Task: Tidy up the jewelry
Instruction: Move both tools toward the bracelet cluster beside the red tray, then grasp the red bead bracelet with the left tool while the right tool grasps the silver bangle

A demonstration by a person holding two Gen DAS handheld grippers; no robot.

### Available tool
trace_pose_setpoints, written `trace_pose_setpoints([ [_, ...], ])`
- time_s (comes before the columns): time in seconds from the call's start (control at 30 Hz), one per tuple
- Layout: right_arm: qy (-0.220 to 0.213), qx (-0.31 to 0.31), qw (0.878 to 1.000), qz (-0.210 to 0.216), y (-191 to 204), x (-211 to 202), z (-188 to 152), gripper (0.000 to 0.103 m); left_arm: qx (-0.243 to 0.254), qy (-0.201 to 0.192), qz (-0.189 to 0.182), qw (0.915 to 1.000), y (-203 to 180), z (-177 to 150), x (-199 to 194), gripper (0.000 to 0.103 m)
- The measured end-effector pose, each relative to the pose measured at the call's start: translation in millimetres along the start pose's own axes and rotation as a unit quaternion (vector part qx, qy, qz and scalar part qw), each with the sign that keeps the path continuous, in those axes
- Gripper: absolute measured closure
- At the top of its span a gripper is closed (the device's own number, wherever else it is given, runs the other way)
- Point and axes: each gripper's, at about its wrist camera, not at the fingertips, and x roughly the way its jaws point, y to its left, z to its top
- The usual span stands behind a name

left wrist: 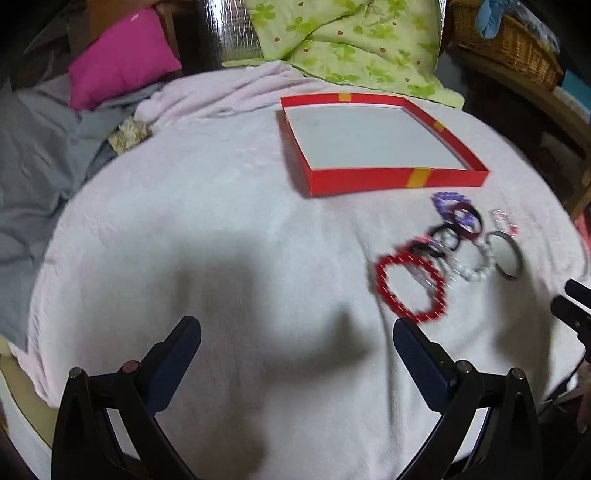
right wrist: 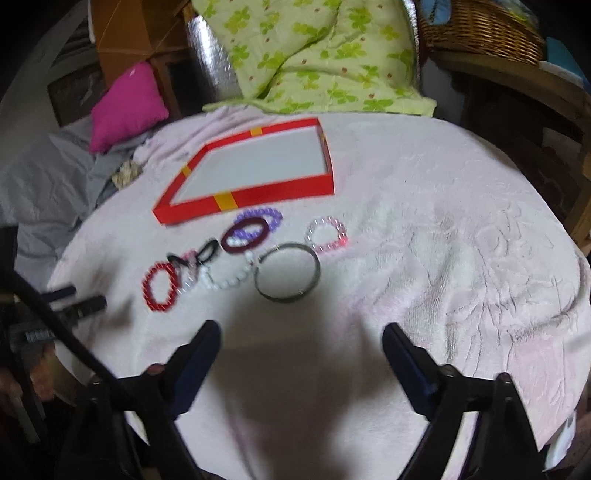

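Bracelets lie clustered on the pale pink blanket (right wrist: 424, 206), just in front of the red box (right wrist: 255, 195): red beaded bracelet (left wrist: 412, 286), white pearl bracelet (right wrist: 227, 280), metal bangle (right wrist: 287, 272), purple beaded bracelet (right wrist: 260, 221). My left gripper (left wrist: 297, 350) and right gripper (right wrist: 301, 349) both hang over the blanket, jaws spread wide, holding nothing.

pale pink blanket (left wrist: 221, 221), magenta pillow (left wrist: 122, 59), green floral quilt (right wrist: 317, 55), wicker basket (right wrist: 480, 29)
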Motion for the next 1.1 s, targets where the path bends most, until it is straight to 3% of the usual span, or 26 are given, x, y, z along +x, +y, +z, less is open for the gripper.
trace_pose_setpoints([
  [0.1, 0.016, -0.012, 1.0, 0.017, 0.9, 14.1, 2.4, 0.027, -0.002, 0.016, -0.014, 0.9998, -0.5, 5.0, 15.3, 0.006],
  [0.2, 0.012, -0.024, 0.999, 0.033, 10.2, 24.6, 11.5, 0.028, 0.011, 0.028, -0.023, 0.9993, -7.5, 4.9, 24.2, 0.011],
  [0.3, 0.023, -0.037, 0.999, 0.005, 16.3, 45.0, 20.8, 0.029, 0.023, 0.031, -0.035, 0.9986, -14.5, 3.6, 26.2, 0.011],
  [0.4, 0.054, -0.028, 0.998, -0.006, 12.9, 64.4, 23.7, 0.04, 0.025, 0.034, -0.062, 0.9972, -16.5, 1.8, 23.4, 0.011],
  [0.53, 0.044, -0.029, 0.999, 0.0, 12.4, 67.6, 29.1, 0.04, 0.019, 0.04, -0.092, 0.9948, -23.7, 4.3, 26.5, 0.011],
  [0.73, 0.032, -0.06, 0.998, -0.002, 22.1, 74.0, 31.5, 0.045, 0.005, 0.048, -0.106, 0.9932, -31.5, 13.3, 36.3, 0.013],
  [0.83, 0.028, -0.06, 0.998, 0.0, 22.7, 75.8, 31.9, 0.045, 0.006, 0.036, -0.09, 0.9953, -28.5, 18.8, 41.2, 0.035],
  [0.87, 0.027, -0.058, 0.998, 0.001, 22.1, 75.2, 31.7, 0.045, 0.009, 0.029, -0.09, 0.9955, -27.1, 20.2, 41.2, 0.048],
  [0.9, 0.026, -0.058, 0.998, 0.001, 22.8, 75.3, 31.6, 0.045, 0.01, 0.022, -0.094, 0.9953, -25.5, 21.3, 41.2, 0.06],
  [0.97, 0.026, -0.059, 0.998, -0.002, 21.8, 72.9, 29.6, 0.045, 0.004, 0.017, -0.111, 0.9937, -21.5, 22.1, 42.0, 0.074],
  [1.0, 0.026, -0.057, 0.998, -0.002, 20.2, 70.7, 28.6, 0.045, 0.001, 0.017, -0.129, 0.9915, -19.9, 22.0, 43.5, 0.086],
  [1.1, 0.026, -0.048, 0.999, 0.0, 16.1, 67.9, 28.0, 0.045, -0.006, 0.013, -0.158, 0.9873, -19.9, 18.9, 47.4, 0.091],
])
